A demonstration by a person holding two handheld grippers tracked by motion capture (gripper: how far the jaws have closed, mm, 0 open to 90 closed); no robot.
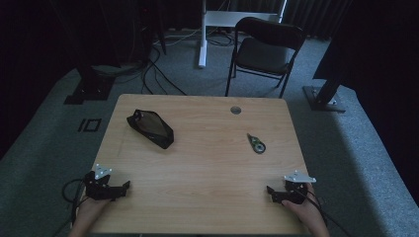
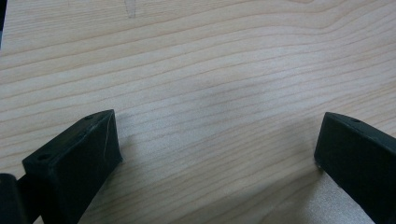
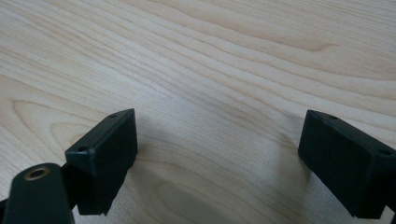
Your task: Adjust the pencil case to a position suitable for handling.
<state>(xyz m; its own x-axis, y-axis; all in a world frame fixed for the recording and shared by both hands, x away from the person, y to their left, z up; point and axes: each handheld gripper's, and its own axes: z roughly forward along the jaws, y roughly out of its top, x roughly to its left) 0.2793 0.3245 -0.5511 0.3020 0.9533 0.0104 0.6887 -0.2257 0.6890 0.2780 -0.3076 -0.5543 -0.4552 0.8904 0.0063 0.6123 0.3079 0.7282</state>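
- Standing by the wooden table (image 1: 207, 163), I see its pale top carrying a few small things, with a round grommet hole (image 1: 235, 110) near its far edge.
- Beyond the table's far edge, a black folding chair (image 1: 267, 47) stands on the grey carpet, just right of a white stand leg (image 1: 202, 34).
- On the table's far-left part lies a black pouch (image 1: 150, 128), slanted, its flat face up.
- At the table's near-left corner the left gripper (image 1: 127, 186) rests low over the wood in the person's hand, jaws spread wide with bare wood between them; the left gripper view shows the same gripper (image 2: 217, 140) with nothing held.
- At the table's near-right corner the right gripper (image 1: 269, 190) sits likewise, jaws wide apart and empty, seen closer in the right gripper view (image 3: 219, 137).
- On the table's right half, between the grommet hole and the right gripper, lies a small correction-tape dispenser (image 1: 257, 143), well apart from both grippers and the pouch.
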